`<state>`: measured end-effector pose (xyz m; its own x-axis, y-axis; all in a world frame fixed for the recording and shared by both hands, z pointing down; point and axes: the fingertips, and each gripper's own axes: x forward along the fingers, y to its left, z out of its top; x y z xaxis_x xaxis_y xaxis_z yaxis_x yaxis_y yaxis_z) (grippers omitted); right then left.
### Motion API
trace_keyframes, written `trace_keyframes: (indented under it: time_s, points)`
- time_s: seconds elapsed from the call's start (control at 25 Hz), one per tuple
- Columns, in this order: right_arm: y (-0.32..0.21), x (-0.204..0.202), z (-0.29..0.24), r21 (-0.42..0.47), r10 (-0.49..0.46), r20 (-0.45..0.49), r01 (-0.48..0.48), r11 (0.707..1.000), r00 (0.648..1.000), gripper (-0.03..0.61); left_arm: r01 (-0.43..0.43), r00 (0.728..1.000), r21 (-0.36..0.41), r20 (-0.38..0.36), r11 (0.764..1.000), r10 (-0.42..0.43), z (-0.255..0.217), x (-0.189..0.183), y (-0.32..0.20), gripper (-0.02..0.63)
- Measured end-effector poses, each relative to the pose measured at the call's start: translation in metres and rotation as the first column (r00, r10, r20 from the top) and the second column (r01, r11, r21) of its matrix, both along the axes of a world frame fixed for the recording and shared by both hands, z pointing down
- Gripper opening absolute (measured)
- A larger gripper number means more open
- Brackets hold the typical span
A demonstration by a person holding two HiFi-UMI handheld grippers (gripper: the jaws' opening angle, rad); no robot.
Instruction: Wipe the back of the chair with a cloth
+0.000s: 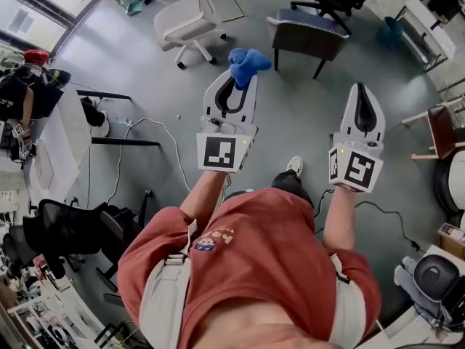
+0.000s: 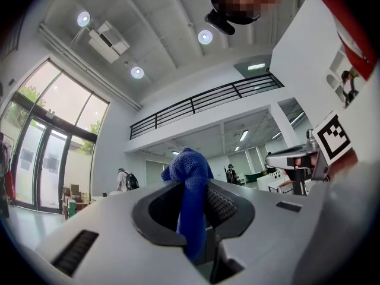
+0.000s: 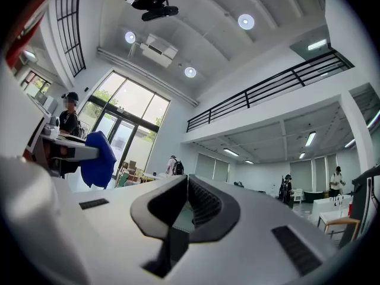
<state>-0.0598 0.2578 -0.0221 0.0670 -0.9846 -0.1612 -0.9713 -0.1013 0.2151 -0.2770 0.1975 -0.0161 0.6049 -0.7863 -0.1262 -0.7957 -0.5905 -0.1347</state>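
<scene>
- White office chair (image 1: pixel 190 20) at upper left of the head view, dark chair (image 1: pixel 309 38) at upper right.
- Left gripper (image 1: pixel 237 86) at centre, clamped shut on blue cloth (image 1: pixel 249 62).
- Right gripper (image 1: pixel 365 93) at centre right, jaws together, empty.
- Cloth bunched above the left gripper's tips, between both chairs.

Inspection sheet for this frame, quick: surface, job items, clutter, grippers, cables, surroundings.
Surface: grey floor; no table in use.
Job's things: blue cloth in the left gripper; white office chair and dark chair ahead, untouched.
Clutter: white desk and black chair at left.
Grippers: left gripper shut on the blue cloth; right gripper shut, empty.
Cables: white cable left, black cable right, both on the floor.
Surroundings: open hall, balcony railing, people far off.
</scene>
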Motion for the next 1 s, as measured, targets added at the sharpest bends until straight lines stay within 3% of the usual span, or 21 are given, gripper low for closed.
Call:
trace_keyframes:
  time_s: [0.32, 0.52, 0.8, 1.0]
  points:
    - [-0.075, 0.095, 0.002, -0.017, -0.046, 0.04, 0.046, 0.999, 0.998, 0.023, 0.051, 0.999, -0.022, 0.01, 0.998, -0.05, 0.0, 0.089, -0.063, 0.091]
    - [-0.111, 0.135, 0.01, -0.02, -0.075, 0.036, 0.075, 0.997, 0.997, 0.025, 0.093, 0.996, -0.02, 0.0, 0.996, -0.093, 0.001, 0.128, -0.092, 0.091]
    - [-0.145, 0.155, 0.027, -0.033, -0.131, 0.059, 0.133, 0.991, 0.99, 0.025, 0.116, 0.993, -0.054, 0.026, 0.992, -0.115, 0.013, 0.15, -0.123, 0.091]
    - [-0.169, 0.153, 0.038, -0.059, -0.113, 0.085, 0.118, 0.991, 0.99, 0.025, 0.117, 0.993, -0.073, 0.018, 0.991, -0.116, 0.026, 0.146, -0.149, 0.091]
